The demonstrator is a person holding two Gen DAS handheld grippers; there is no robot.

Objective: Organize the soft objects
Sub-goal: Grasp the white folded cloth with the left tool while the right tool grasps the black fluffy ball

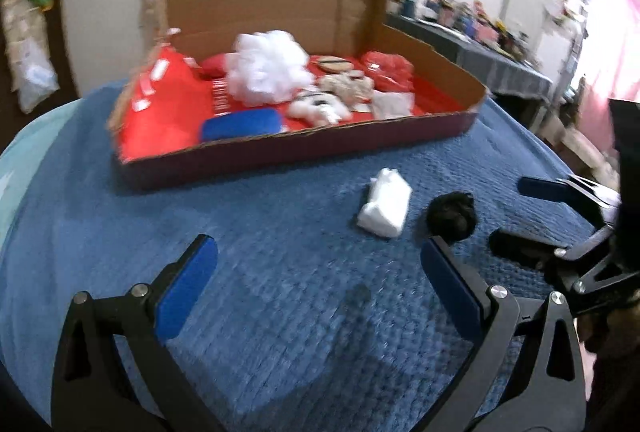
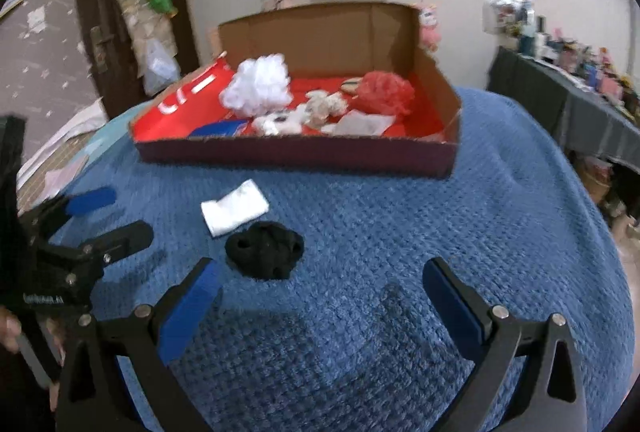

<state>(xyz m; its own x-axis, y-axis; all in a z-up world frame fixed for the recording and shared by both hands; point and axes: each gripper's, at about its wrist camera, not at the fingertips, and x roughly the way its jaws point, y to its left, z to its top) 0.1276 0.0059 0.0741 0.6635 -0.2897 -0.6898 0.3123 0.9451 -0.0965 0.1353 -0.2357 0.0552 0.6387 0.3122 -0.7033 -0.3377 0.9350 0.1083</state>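
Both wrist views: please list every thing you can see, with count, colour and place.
cardboard box: 1, brown with red lining, far part of the blanket
white mesh puff: 1, white, in box, left of middle
red mesh puff: 1, red, in box, right side
blue pad: 1, blue, in box, at the near wall
small plush toys: several, whitish, middle of box; blurred
white folded cloth: 1, white, on blanket before the box
black bundle: 1, black, on blanket, near side of the white cloth
blanket: 1, blue, under everything
left gripper: 1, black with blue pads, open, empty
right gripper: 1, same colours, open, empty
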